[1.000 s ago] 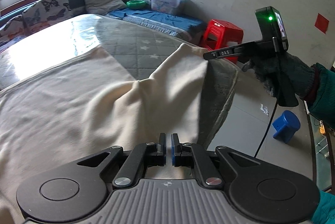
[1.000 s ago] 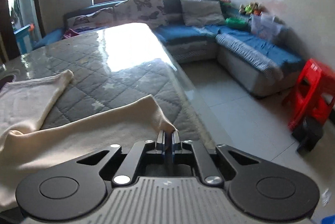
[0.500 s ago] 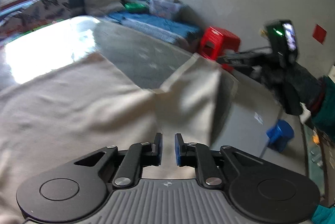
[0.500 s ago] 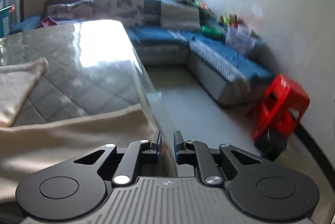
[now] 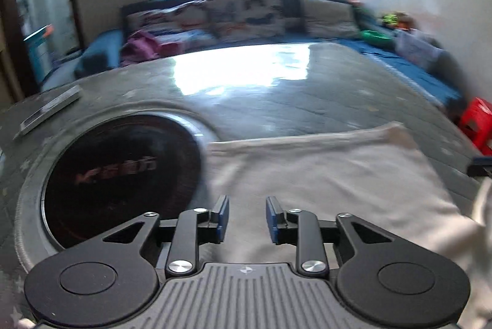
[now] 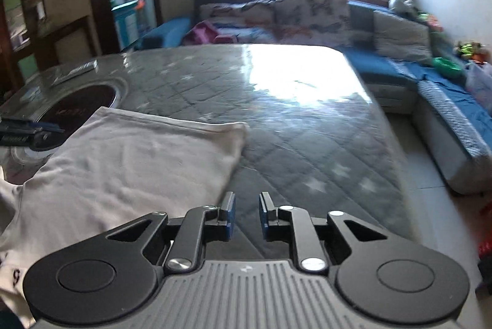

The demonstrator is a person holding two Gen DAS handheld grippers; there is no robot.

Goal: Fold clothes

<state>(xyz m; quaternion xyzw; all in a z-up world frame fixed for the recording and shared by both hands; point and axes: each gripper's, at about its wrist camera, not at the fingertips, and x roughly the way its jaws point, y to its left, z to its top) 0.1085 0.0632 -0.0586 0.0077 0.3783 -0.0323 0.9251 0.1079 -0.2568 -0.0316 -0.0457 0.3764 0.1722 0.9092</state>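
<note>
A cream garment (image 5: 332, 175) lies spread on the grey quilted table (image 5: 276, 101). It also shows in the right wrist view (image 6: 132, 166), with dark print near its lower left edge. My left gripper (image 5: 244, 215) is open and empty above the garment's near part. My right gripper (image 6: 245, 215) is open and empty over the garment's right edge, where cloth meets the quilted table (image 6: 307, 144). The left gripper's tip (image 6: 27, 130) shows at the far left of the right wrist view.
A round black induction cooktop (image 5: 120, 175) is set into the table left of the garment. A flat grey bar (image 5: 49, 110) lies behind it. A blue sofa (image 6: 430, 77) with cushions runs along the back and right. A red stool (image 5: 476, 123) stands on the floor at right.
Both grippers let go of the garment and opened wider. The cloth dropped flat onto the table. Both views swung left toward the window and the cooktop.
</note>
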